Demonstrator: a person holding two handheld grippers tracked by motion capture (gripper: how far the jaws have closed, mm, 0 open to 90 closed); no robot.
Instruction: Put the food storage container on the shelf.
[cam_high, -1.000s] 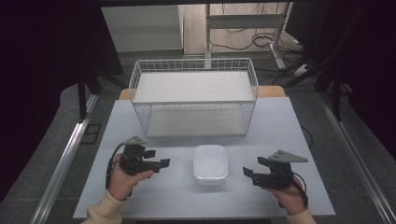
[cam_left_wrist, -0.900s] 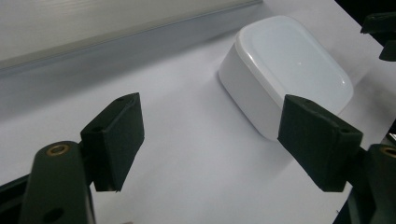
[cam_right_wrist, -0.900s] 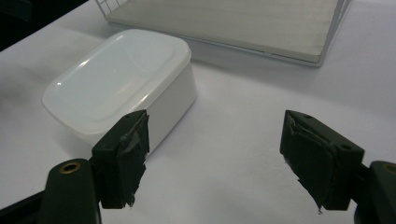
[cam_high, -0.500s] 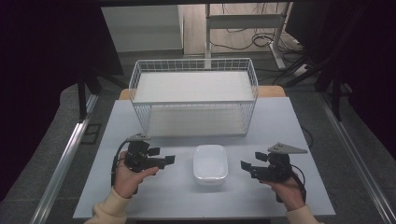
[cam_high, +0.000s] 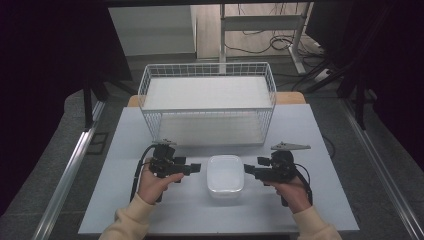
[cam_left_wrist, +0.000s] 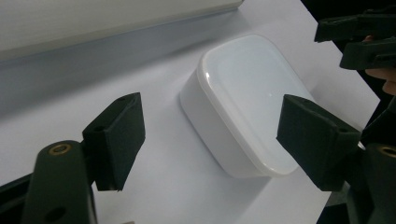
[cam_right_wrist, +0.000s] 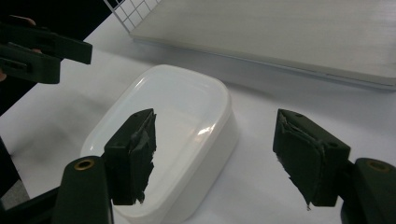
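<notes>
A white lidded plastic container (cam_high: 226, 175) lies on the grey table (cam_high: 150, 210) near the front middle. My left gripper (cam_high: 196, 168) is held just left of it, jaws open and pointing at its left side. In the left gripper view the container (cam_left_wrist: 243, 98) lies ahead between the spread jaws of the left gripper (cam_left_wrist: 210, 128), untouched. My right gripper (cam_high: 248, 170) is close to its right side. Its jaws have just been closing a little but still stand wide in the right gripper view (cam_right_wrist: 215, 144), with the container's (cam_right_wrist: 173, 116) near corner between them, no pad touching.
A white wire basket (cam_high: 207, 110) with a pale board on its floor stands behind the container at the table's far half. Bare table lies to either side of the hands. The floor drops away past the table's edges.
Both hands have moved inward toward the container, the left gripper rightward and the right gripper leftward. The container has not moved.
</notes>
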